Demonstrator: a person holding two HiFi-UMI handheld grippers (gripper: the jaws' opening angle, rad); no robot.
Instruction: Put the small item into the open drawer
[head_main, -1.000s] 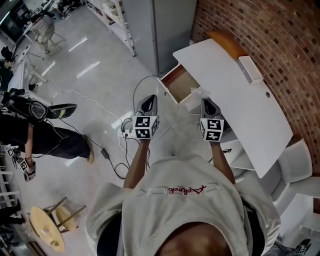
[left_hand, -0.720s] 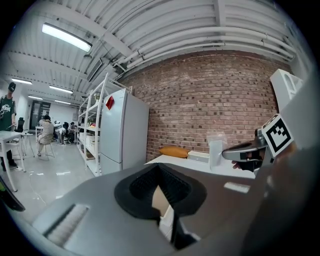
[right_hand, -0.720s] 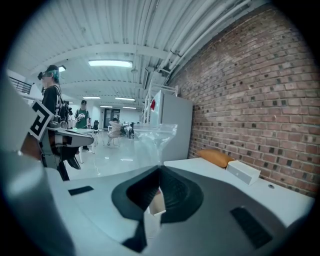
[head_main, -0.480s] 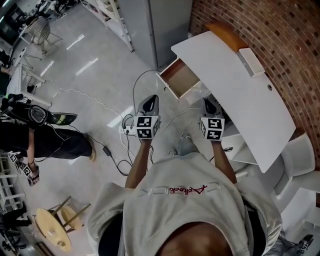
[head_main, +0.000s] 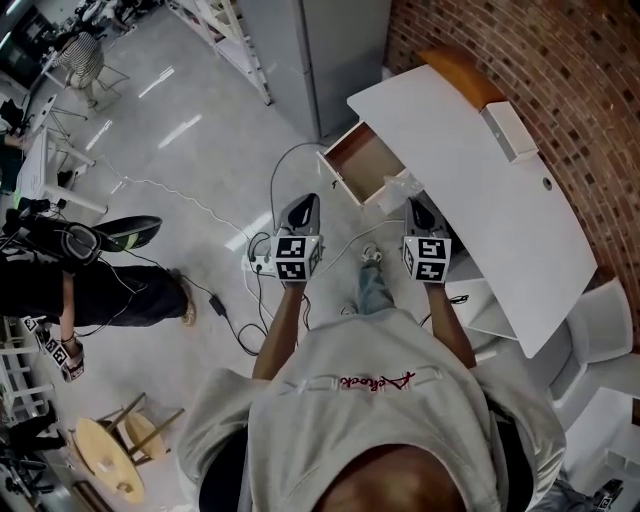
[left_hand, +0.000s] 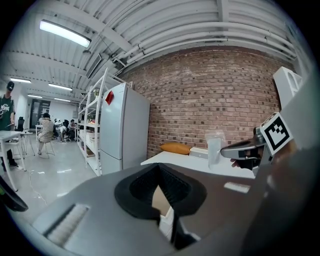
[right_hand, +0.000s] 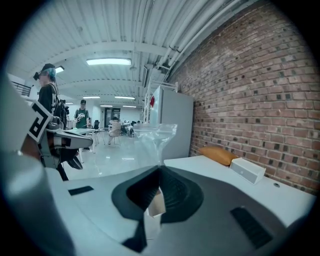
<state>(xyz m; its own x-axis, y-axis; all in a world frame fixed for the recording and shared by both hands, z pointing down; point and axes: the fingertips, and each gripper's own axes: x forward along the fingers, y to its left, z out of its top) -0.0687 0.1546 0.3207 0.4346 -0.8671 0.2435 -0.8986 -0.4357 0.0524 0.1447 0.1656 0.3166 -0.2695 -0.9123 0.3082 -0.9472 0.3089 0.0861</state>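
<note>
A wooden-lined drawer (head_main: 362, 163) stands pulled out from the near corner of the white desk (head_main: 470, 180). My right gripper (head_main: 414, 206) is shut on a small clear plastic bag (head_main: 400, 186), which hangs just beside the drawer's right front corner. In the right gripper view the bag (right_hand: 153, 137) sticks up from the closed tips of my right gripper (right_hand: 161, 167). My left gripper (head_main: 302, 205) hovers over the floor, left of the drawer. Its jaws are shut with nothing between them, as my left gripper (left_hand: 159, 167) shows in its own view. The bag (left_hand: 214, 147) also appears there.
On the desk lie a white box (head_main: 510, 130) and an orange cushion (head_main: 462, 72). A grey cabinet (head_main: 330, 50) stands behind the drawer. Cables (head_main: 215, 215) and a power strip (head_main: 262, 265) lie on the floor. Another person (head_main: 90, 280) stands at left; white chairs (head_main: 590, 330) at right.
The person's leg has stepped forward below the grippers, and the desk has shifted slightly in view. Both grippers keep their pose; the bag stays held.
</note>
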